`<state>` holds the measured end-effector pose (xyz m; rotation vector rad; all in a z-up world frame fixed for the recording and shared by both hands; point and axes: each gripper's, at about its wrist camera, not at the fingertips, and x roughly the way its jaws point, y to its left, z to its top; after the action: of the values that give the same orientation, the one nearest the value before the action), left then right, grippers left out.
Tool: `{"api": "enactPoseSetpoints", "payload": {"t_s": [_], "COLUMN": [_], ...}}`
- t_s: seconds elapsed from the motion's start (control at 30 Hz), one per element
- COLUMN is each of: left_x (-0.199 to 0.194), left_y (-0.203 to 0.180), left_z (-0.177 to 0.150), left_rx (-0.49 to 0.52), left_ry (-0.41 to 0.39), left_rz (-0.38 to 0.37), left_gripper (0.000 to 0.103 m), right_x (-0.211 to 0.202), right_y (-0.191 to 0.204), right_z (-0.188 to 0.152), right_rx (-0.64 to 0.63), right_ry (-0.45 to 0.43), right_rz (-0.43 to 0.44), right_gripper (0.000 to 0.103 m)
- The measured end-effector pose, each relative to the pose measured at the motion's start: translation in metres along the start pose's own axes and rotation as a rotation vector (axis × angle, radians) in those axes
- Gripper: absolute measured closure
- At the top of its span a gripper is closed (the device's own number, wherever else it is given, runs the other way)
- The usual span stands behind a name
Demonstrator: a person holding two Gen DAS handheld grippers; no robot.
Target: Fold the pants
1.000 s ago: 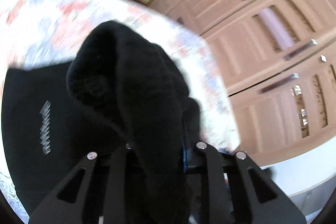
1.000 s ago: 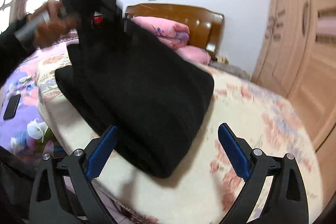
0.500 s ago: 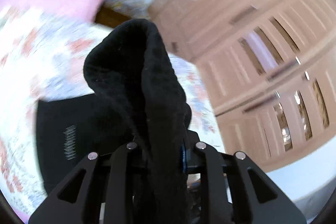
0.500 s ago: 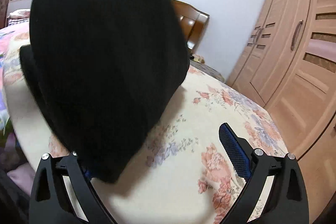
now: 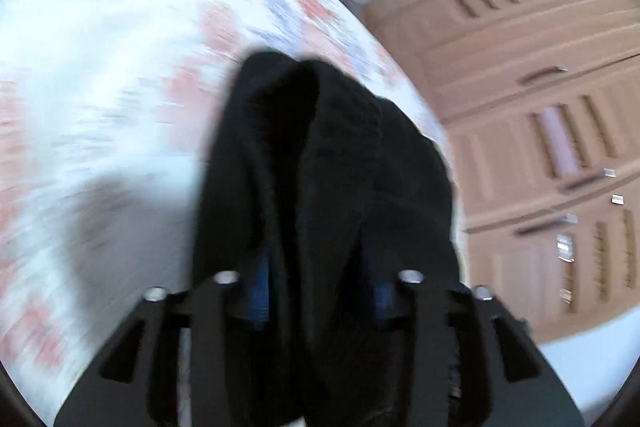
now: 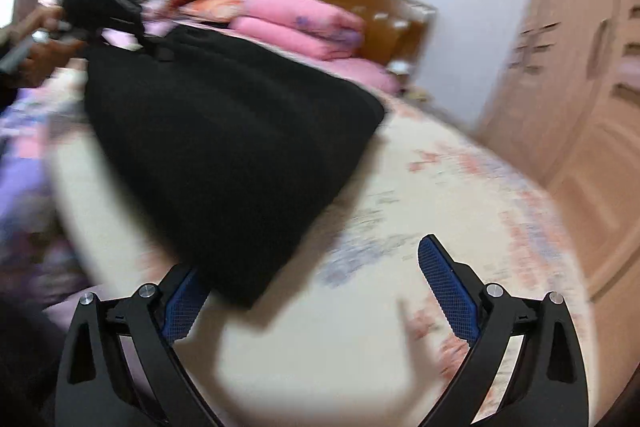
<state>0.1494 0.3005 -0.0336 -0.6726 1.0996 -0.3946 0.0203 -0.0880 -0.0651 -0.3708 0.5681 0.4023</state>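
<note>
Pants (image 6: 224, 147) hang in the air over the bed (image 6: 400, 307), a thick black bundle that looks already doubled over on itself, so I judge the folding well along but not finished: nothing lies flat on the floral cover yet, and the laying down, smoothing and any last fold are still to do.

At far left of the right wrist view, the left gripper (image 6: 100, 3) shows beside the person's hand (image 6: 40, 55), holding the raised end of the cloth. The left wrist view confirms it: the left gripper (image 5: 320, 291) is clamped on a bunch of black fabric (image 5: 320, 167) that fills the gap between its fingers (blur hides the finer creases).

From that held end the bundle runs down and to the right, its long axis slanting toward the near edge of the bed, with the lower corner hanging just in front of the right gripper's left pad.

Further right, the right gripper (image 6: 320, 291) has its jaws spread wide with nothing between them, over bare cover, the wardrobe (image 6: 580, 87) beyond.
</note>
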Motion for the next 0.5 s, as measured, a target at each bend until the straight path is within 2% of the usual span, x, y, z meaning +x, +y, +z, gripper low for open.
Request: {"api": "enactPoseSetpoints", "payload": {"t_s": [0.03, 0.07, 0.1, 0.13, 0.17, 0.2, 0.27, 0.3, 0.33, 0.37, 0.4, 0.47, 0.5], "left_x": [-0.014, -0.035, -0.048, -0.065, -0.072, -0.073, -0.057, -0.041, -0.025, -0.004, 0.022, 0.050, 0.067], "left_y": [-0.009, -0.020, -0.031, -0.045, -0.067, -0.093, -0.134, -0.154, -0.171, -0.181, -0.187, -0.181, -0.170], "left_z": [-0.004, -0.013, -0.020, -0.027, -0.036, -0.047, -0.065, -0.075, -0.080, -0.091, -0.096, -0.102, -0.105], "left_rx": [0.006, 0.012, 0.027, 0.081, 0.155, 0.237, 0.369, 0.455, 0.506, 0.575, 0.626, 0.650, 0.641], "left_ry": [-0.045, -0.125, -0.183, -0.245, -0.276, -0.288, -0.290, -0.289, -0.291, -0.287, -0.248, -0.184, -0.127], "left_rz": [0.067, 0.188, 0.259, 0.288, 0.240, 0.145, 0.064, 0.077, 0.106, 0.166, 0.224, 0.274, 0.318], "left_gripper": [0.034, 0.031, 0.031, 0.029, 0.028, 0.025, 0.018, 0.015, 0.015, 0.015, 0.016, 0.020, 0.023], "right_x": [-0.009, -0.021, -0.029, -0.033, -0.033, -0.031, -0.016, -0.004, 0.009, 0.028, 0.044, 0.083, 0.099], "right_y": [-0.004, -0.011, -0.020, -0.032, -0.043, -0.056, -0.083, -0.096, -0.107, -0.118, -0.124, -0.129, -0.128], "right_z": [-0.001, -0.003, -0.001, 0.005, 0.012, 0.022, 0.043, 0.054, 0.062, 0.074, 0.083, 0.101, 0.108], "right_rx": [0.014, 0.046, 0.079, 0.114, 0.145, 0.185, 0.269, 0.313, 0.348, 0.387, 0.411, 0.460, 0.473], "right_ry": [-0.015, -0.040, -0.059, -0.078, -0.093, -0.112, -0.135, -0.148, -0.152, -0.143, -0.120, -0.042, -0.003], "right_rz": [0.075, 0.160, 0.237, 0.291, 0.323, 0.365, 0.479, 0.547, 0.603, 0.628, 0.642, 0.712, 0.751], "right_gripper": [0.008, 0.008, 0.008, 0.008, 0.008, 0.008, 0.006, 0.006, 0.006, 0.006, 0.005, 0.005, 0.005]}}
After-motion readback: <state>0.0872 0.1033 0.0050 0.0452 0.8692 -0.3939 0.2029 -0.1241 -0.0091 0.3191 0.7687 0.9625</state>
